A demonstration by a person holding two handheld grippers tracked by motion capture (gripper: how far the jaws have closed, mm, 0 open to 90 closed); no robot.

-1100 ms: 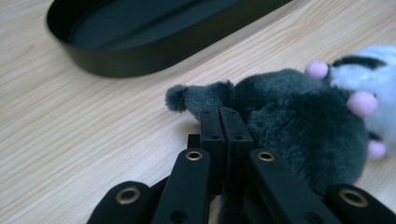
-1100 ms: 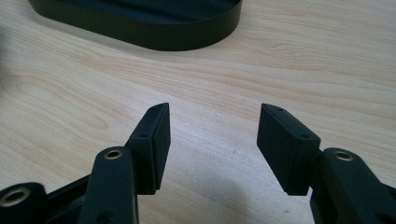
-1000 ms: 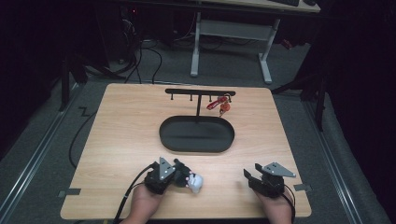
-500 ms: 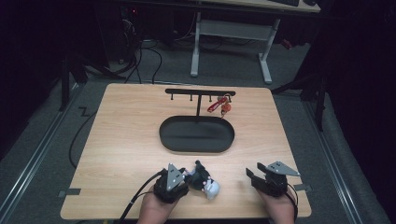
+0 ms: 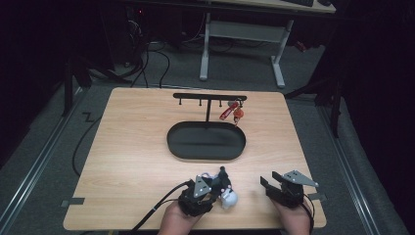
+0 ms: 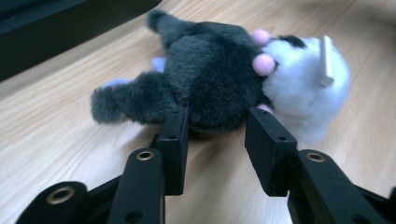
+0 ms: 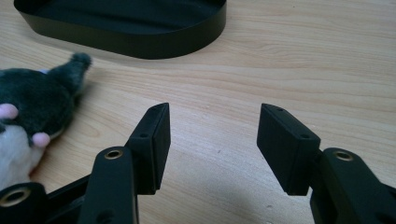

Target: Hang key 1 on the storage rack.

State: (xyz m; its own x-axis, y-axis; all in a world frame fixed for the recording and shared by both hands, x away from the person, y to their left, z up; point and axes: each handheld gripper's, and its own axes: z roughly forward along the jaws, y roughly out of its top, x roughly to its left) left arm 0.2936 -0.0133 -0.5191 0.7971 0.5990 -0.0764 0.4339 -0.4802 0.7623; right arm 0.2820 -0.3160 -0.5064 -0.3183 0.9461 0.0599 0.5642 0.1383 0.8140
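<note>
A small plush toy [image 5: 227,197] with a dark grey body, white head and pink dots lies on the wooden table near its front edge. My left gripper [image 5: 221,188] points at it. In the left gripper view the two jaws stand partway closed against the near edge of the toy's dark body [image 6: 219,88], and the left gripper [image 6: 217,126] pinches it. My right gripper [image 5: 270,180] rests to the right, apart from the toy. Its jaws [image 7: 212,121] are wide open over bare wood, with the plush toy [image 7: 28,116] at the left edge.
A black oval tray [image 5: 205,155] sits mid-table, and its wall [image 7: 140,46] lies ahead of the right gripper. Behind it stands a black hook rack [image 5: 209,96] with red keychains [image 5: 230,111] on its right hooks. A cable [image 5: 156,208] trails left from the left gripper.
My left gripper has moved right along the front edge, and the plush toy moved with it. The right gripper has barely shifted.
</note>
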